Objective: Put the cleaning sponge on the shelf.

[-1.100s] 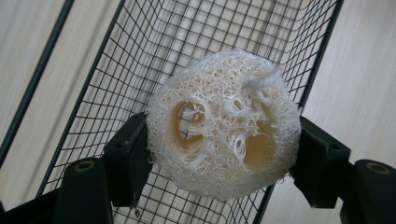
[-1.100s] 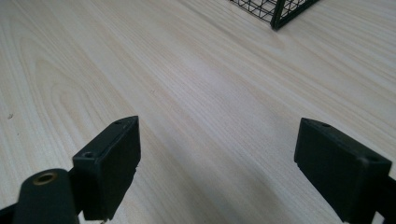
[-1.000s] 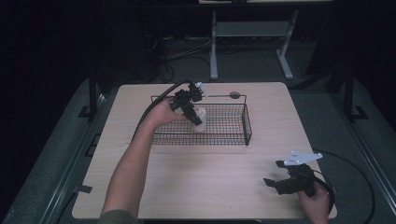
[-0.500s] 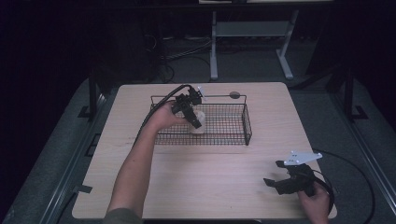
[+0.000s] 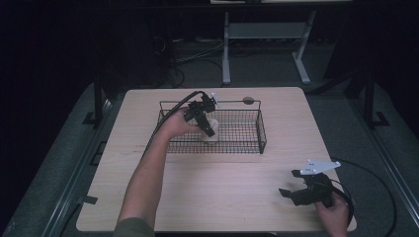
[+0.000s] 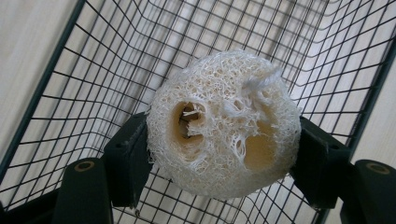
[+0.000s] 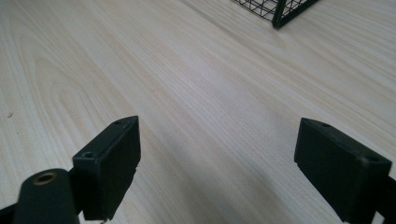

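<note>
Loofah [image 5: 211, 134] is inside the wire basket [image 5: 260, 132] in the high view, not yet released. Left gripper view: my left gripper [image 6: 223, 158] squeezes it between both jaws. Right gripper view: my right gripper [image 7: 217, 161] is wide apart, empty, above the table [image 7: 196, 84].

So this is pretty clearly a lab or test room, not anybody's home. I'm at a plain light-wood tabletop [image 5: 217, 192] that sits by itself on grey carpet [image 5: 341, 113], with the room around it kept really dark. Behind it there's a white metal stand [image 5: 264, 37] and a heap of loose cables [image 5: 190, 54] on the floor. Dark frame rails [image 5: 368, 96] run along both sides of the tabletop. A thick black cable [image 5: 380, 182] trails off the near right corner over the carpet. No decor, no household clutter, just bare gear set up for recording.
</note>
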A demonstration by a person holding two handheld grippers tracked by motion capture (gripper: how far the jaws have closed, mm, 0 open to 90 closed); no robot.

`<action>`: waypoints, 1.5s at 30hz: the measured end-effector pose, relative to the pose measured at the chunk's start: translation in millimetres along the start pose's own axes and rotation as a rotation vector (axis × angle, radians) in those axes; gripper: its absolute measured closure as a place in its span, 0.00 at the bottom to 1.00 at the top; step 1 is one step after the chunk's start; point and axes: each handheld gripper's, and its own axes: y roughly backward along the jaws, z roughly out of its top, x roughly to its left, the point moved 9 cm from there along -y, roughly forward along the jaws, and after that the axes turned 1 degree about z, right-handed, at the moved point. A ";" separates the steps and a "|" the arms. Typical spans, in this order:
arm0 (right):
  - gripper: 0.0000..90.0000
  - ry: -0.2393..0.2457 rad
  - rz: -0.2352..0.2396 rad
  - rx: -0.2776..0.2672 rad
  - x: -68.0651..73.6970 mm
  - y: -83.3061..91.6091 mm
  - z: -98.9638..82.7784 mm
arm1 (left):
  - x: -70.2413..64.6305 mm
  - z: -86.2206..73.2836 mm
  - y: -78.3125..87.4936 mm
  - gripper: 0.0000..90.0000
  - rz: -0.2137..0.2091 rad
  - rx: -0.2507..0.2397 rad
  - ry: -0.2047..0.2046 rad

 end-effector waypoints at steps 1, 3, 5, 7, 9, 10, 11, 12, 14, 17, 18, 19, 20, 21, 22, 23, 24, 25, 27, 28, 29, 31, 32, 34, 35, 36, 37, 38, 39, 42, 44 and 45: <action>0.16 0.001 0.000 -0.002 0.1 0.2 0.2 | 0.0 -0.5 -1.5 0.32 -0.006 0.008 -0.002; 0.16 0.003 0.000 -0.003 -0.3 0.2 0.3 | 0.3 -0.9 -2.0 0.32 -0.005 0.014 -0.006; 0.16 0.002 -0.001 -0.004 -0.7 0.1 0.3 | -1.5 -1.0 -4.2 0.32 -0.013 0.016 0.002; 0.16 0.002 0.001 -0.003 -0.5 0.1 0.1 | -2.3 -2.0 -6.1 0.32 -0.011 0.033 -0.005; 0.16 0.002 0.001 -0.003 -0.3 0.2 0.1 | -3.2 -2.1 -7.4 0.32 -0.014 0.036 -0.006; 0.16 0.002 0.001 -0.003 -0.3 0.2 0.1 | -3.0 -2.1 -7.6 0.32 -0.013 0.037 -0.006; 0.16 0.002 0.001 -0.004 -0.2 0.4 0.2 | -2.6 -2.1 -7.5 0.32 -0.013 0.038 -0.008; 0.16 0.002 0.001 -0.004 -0.2 0.4 0.2 | -2.6 -2.0 -7.8 0.32 -0.013 0.038 -0.006; 0.16 0.003 0.000 -0.004 -0.2 0.5 0.1 | -2.8 -1.9 -8.7 0.31 -0.010 0.038 -0.004; 0.16 0.000 0.001 -0.006 -0.4 0.8 0.3 | -2.9 -2.3 -9.2 0.31 -0.011 0.044 -0.008; 0.16 0.001 0.001 -0.005 -0.5 0.8 0.3 | -2.8 -2.3 -9.0 0.30 -0.010 0.043 -0.008; 0.16 0.002 0.002 -0.004 -0.2 0.6 0.3 | -3.0 -1.9 -8.6 0.29 -0.012 0.037 0.000; 0.16 0.002 0.002 -0.004 -0.2 0.6 0.3 | -2.3 -2.3 -7.9 0.29 -0.012 0.040 -0.002; 0.16 0.003 0.001 -0.004 -0.2 0.5 0.3 | -2.4 -2.3 -7.9 0.29 -0.009 0.037 0.004; 0.16 0.003 0.001 -0.004 -0.2 0.4 0.3 | -1.8 -2.9 -7.2 0.28 -0.008 0.042 0.000; 0.16 0.003 0.001 -0.003 -0.1 0.4 0.3 | -1.4 -3.2 -6.5 0.27 -0.007 0.044 -0.002; 0.16 0.004 0.001 -0.003 -0.1 0.4 0.3 | -1.3 -3.1 -6.2 0.26 -0.007 0.040 0.001; 0.16 0.004 0.000 -0.003 -0.1 0.4 0.3 | -2.0 -2.8 -6.1 0.25 -0.013 0.036 0.009; 0.16 0.002 -0.002 -0.001 0.3 0.5 0.5 | -2.2 -3.0 -4.9 0.24 -0.012 0.038 0.001; 0.16 0.001 0.000 -0.005 0.7 0.3 1.0 | -2.9 -2.1 -4.5 0.24 -0.014 0.028 0.009; 0.16 0.003 -0.001 -0.004 0.7 0.3 1.1 | -2.8 -1.6 -3.4 0.24 -0.013 0.024 0.006; 0.16 0.006 -0.001 -0.001 0.8 0.0 1.1 | -3.1 -1.4 -1.7 0.24 -0.010 0.022 -0.002; 0.16 0.005 -0.001 -0.002 0.9 -0.1 1.3 | -3.2 -1.6 -1.2 0.23 -0.010 0.021 0.000; 0.16 0.005 0.000 -0.002 1.0 -0.1 1.4 | -3.7 -1.8 -0.2 0.23 -0.013 0.018 0.004; 0.16 0.007 0.000 -0.003 1.0 -0.1 1.5 | -3.4 -2.0 0.7 0.23 -0.011 0.018 0.003; 0.16 0.005 0.000 -0.002 1.3 0.2 1.7 | -3.6 -2.0 1.3 0.23 -0.013 0.016 0.005; 0.16 0.004 0.000 -0.004 1.4 0.2 1.9 | -4.4 -1.8 1.4 0.23 -0.015 0.013 0.006; 0.16 0.006 0.001 -0.003 1.3 0.2 1.9 | -4.8 -2.0 1.5 0.23 -0.013 0.015 0.002; 0.16 0.005 0.000 -0.001 1.2 0.2 1.7 | -5.4 -1.8 1.6 0.23 -0.013 0.013 0.001; 0.16 0.008 0.000 0.002 1.2 -0.4 1.6 | -5.8 -1.3 3.4 0.22 -0.014 0.008 -0.005; 0.16 0.005 0.000 0.001 1.5 -0.2 1.8 | -5.7 -1.5 4.5 0.22 -0.012 0.008 -0.007; 0.16 0.005 -0.002 -0.001 1.5 0.0 1.9 | -5.6 -1.4 5.1 0.22 -0.009 0.006 -0.007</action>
